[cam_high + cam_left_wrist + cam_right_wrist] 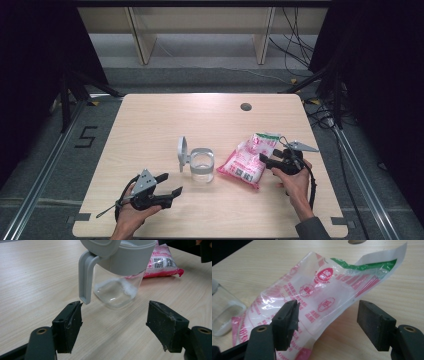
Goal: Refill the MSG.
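Right gripper (268, 159): we see it at the right edge of the bag, jaws spread wide, with nothing pinched between them; in the right gripper view (328, 315) the bag's edge lies in the gap between the two black jaws, and neither pad presses on it.
Left gripper (170, 184): we see it resting low near the front left of the surface, jaws apart and empty; in the left gripper view (113, 316) it points at the jar from just in front of it, without touching.
Bag (248, 159): we find a pink and white printed plastic pouch lying on the surface right of centre, its clear top end with a green stripe turned toward the far side; in the right gripper view (317, 295) that top end lifts off the wood and looks crumpled.
Jar (202, 166): we see a clear glass jar with a grey collar standing upright near the middle of the surface, just left of the bag; a little white powder sits in the bottom (117, 287).
Lid (183, 151): we note the grey lid flipped open, standing up at the jar's left side on its hinge arm.
Surface (150, 125): we see pale wood grain, with a small dark round hole (245, 106) near the far edge.
Hands: we see a hand holding each gripper, forearms coming in from the near edge.
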